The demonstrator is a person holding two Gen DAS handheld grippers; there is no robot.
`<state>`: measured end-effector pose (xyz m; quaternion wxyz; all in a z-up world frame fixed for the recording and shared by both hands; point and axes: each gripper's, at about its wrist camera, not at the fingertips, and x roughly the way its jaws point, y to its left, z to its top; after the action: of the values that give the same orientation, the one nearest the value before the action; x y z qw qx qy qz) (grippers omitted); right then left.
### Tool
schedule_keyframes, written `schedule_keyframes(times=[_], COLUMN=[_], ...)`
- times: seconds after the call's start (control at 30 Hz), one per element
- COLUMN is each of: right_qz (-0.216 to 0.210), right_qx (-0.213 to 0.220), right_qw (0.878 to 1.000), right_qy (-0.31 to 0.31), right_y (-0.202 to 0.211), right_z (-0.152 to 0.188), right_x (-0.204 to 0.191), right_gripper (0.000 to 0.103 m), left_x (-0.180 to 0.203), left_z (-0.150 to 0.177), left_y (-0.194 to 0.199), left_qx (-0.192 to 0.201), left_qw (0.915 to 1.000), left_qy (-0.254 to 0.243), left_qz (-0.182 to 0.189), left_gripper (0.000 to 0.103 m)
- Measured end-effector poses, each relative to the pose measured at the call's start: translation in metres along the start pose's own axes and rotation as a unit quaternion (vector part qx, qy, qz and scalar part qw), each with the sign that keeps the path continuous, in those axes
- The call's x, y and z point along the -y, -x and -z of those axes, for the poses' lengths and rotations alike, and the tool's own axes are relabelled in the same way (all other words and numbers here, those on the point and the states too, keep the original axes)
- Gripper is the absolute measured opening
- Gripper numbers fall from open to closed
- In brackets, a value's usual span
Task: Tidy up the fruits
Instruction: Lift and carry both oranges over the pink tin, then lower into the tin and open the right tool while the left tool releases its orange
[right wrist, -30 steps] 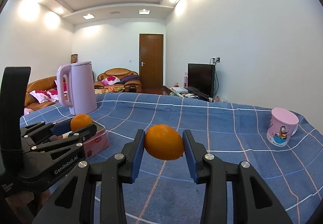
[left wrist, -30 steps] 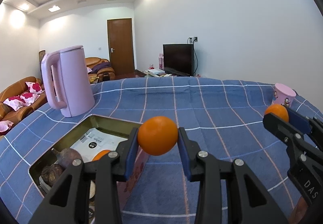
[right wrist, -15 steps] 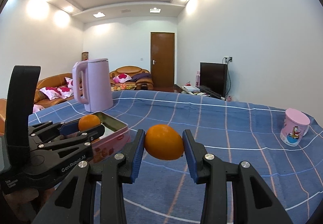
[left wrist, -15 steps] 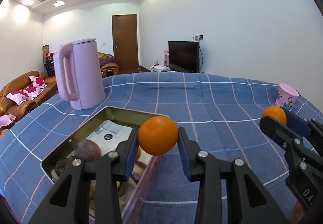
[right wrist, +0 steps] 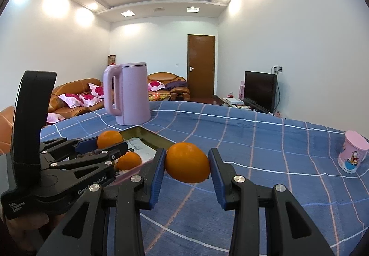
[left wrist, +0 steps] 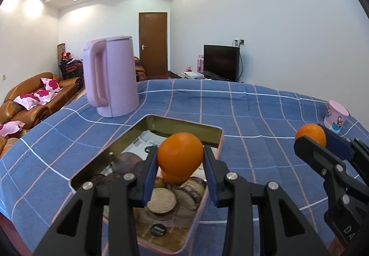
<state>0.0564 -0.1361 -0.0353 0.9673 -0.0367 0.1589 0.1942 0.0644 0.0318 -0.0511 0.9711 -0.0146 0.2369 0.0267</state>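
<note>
- The left hand-held gripper (left wrist: pixel 180 161) pinched an orange (left wrist: pixel 180 156) between its blue pads, held in the air above the near end of the open metal tin (left wrist: pixel 208 128).
- The right hand-held gripper (right wrist: pixel 186 166) pinched a second orange (right wrist: pixel 187 162), in the air over the blue checked cloth of the desk (right wrist: pixel 265 140), to the right of the tin and not yet above it.
- The tin already held a third orange (right wrist: pixel 129 161), some dark round fruits (left wrist: pixel 125 159), flat brown rounds (left wrist: pixel 161 198) and a printed packet (left wrist: pixel 147 140); its far end, over the packet, looked the least crowded.
- The step in hand seemed to be setting the left gripper's orange into the tin. It would be done well by bringing the fruit low, close to the contents, before the jaws parted, since an orange let go from height would likely roll or bounce over the shallow rim.
- A free spot beside the lying orange or farther back on the packet looked better than on top of the rounded fruits.
- The jaws would need to part only a little, then lift straight up, so the pads would not drag the fruit.
- The right gripper would do best to wait well right of the tin, clear of the left one, then follow.
- The pink kettle (left wrist: pixel 110 76) beyond the tin and the pink cup (left wrist: pixel 335 116) at far right stood well apart from the work.
</note>
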Motion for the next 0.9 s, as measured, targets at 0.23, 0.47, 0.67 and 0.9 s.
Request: schedule_keyframes(times=[0.23, 0.47, 0.67, 0.9], right_qz=[-0.019, -0.035, -0.048, -0.063], right_qx=[-0.002, -0.001, 0.001, -0.002], right_qw=[1.0, 0.999, 0.998, 0.997], right_qy=[0.006, 0.017, 0.029, 0.042], right_y=[-0.007, -0.011, -0.016, -0.026], right_z=[-0.004, -0.009, -0.015, -0.019], right_x=[-0.016, -0.034, -0.048, -0.066], right_gripper=[0.04, 0.04, 0.04, 0.04], left_x=[-0.016, -0.032, -0.048, -0.067], left_z=[0.0, -0.002, -0.002, -0.002], left_y=[0.002, 0.006, 0.007, 0.006], left_qx=[-0.003, -0.001, -0.004, -0.011], left_qw=[0.9999, 0.9996, 0.999, 0.9983], left_qy=[0.009, 0.019, 0.026, 0.034], left_qz=[-0.012, -0.023, -0.037, -0.047], left_gripper=[0.04, 0.04, 0.04, 0.04])
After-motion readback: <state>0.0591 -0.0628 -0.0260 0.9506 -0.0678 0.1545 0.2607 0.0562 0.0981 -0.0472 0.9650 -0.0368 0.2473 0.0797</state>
